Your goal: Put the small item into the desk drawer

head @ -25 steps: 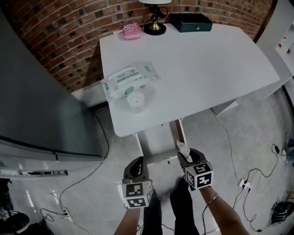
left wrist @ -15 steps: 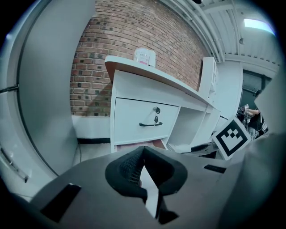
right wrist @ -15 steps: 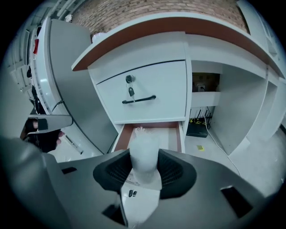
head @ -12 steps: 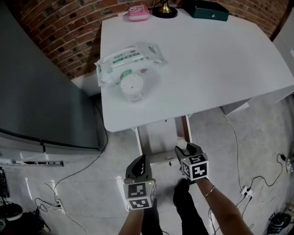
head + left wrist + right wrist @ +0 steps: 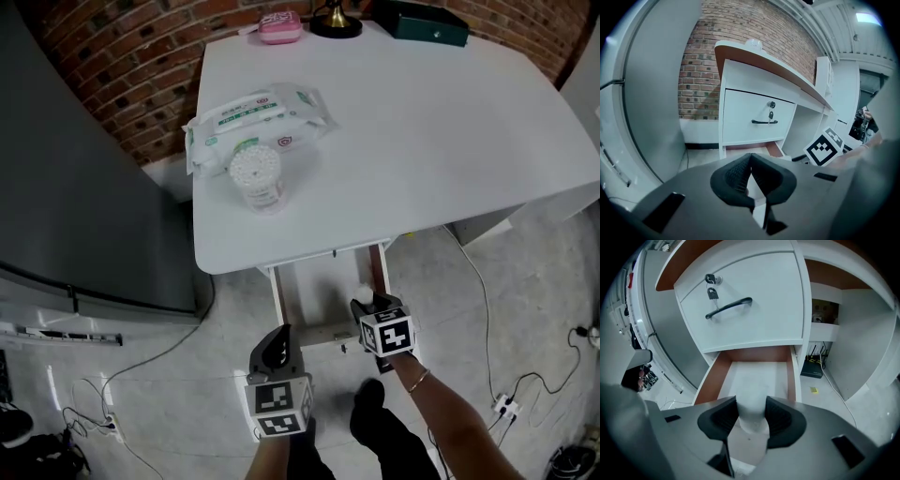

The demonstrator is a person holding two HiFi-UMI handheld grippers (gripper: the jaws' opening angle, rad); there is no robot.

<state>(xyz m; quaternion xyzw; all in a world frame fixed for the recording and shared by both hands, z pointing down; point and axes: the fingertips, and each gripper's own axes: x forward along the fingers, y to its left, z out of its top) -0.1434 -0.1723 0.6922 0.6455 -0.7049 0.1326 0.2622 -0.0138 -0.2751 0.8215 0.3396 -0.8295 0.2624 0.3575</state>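
The small item [image 5: 751,416] is a pale white, soft-looking piece, and my right gripper [image 5: 751,414] is shut on it, a pad pressing each side. It hangs just above the front of the open lower drawer [image 5: 750,376], whose white floor and brown sides show beyond the jaws. Above that sits a closed drawer with a black handle [image 5: 729,308] and a key [image 5: 711,290]. In the head view the right gripper [image 5: 366,302] is at the drawer [image 5: 323,291] under the desk. My left gripper [image 5: 275,339] is lower left, shut and empty; its pads [image 5: 740,171] touch.
On the white desk top [image 5: 422,141] lie a wipes pack [image 5: 258,117], a round swab tub [image 5: 255,173], a pink case [image 5: 281,25], a lamp base [image 5: 335,19] and a dark green box [image 5: 419,21]. A grey cabinet [image 5: 75,187] stands left. Cables [image 5: 487,281] run across the floor.
My right gripper has carried the white item forward, closer to the open drawer. The left gripper has stayed low and shut. The head view has shifted nearer the desk.
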